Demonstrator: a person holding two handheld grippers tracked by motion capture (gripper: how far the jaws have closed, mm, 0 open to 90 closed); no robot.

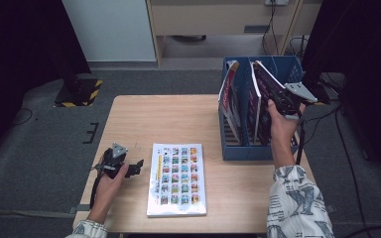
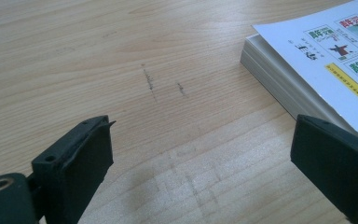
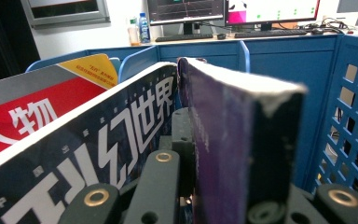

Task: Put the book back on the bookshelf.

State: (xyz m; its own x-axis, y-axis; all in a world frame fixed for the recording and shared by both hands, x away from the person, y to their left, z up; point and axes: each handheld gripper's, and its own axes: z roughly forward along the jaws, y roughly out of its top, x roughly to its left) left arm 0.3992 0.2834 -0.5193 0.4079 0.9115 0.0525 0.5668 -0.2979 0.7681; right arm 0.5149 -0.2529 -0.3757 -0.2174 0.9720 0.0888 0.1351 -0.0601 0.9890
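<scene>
Currently I hold the right gripper (image 1: 284,105) clamped on a thick purple-covered book (image 3: 242,140), tilted over the blue perforated plastic file box (image 1: 248,151) at the tabletop's right edge. My right gripper view shows its matte page edge pinched between the jaws, beside a glossy dark magazine (image 3: 88,154). My left gripper (image 1: 129,167) rests released near the front-left corner; its view shows bare wood grain (image 2: 168,70) and the white book's (image 2: 317,60) stacked pages.
</scene>
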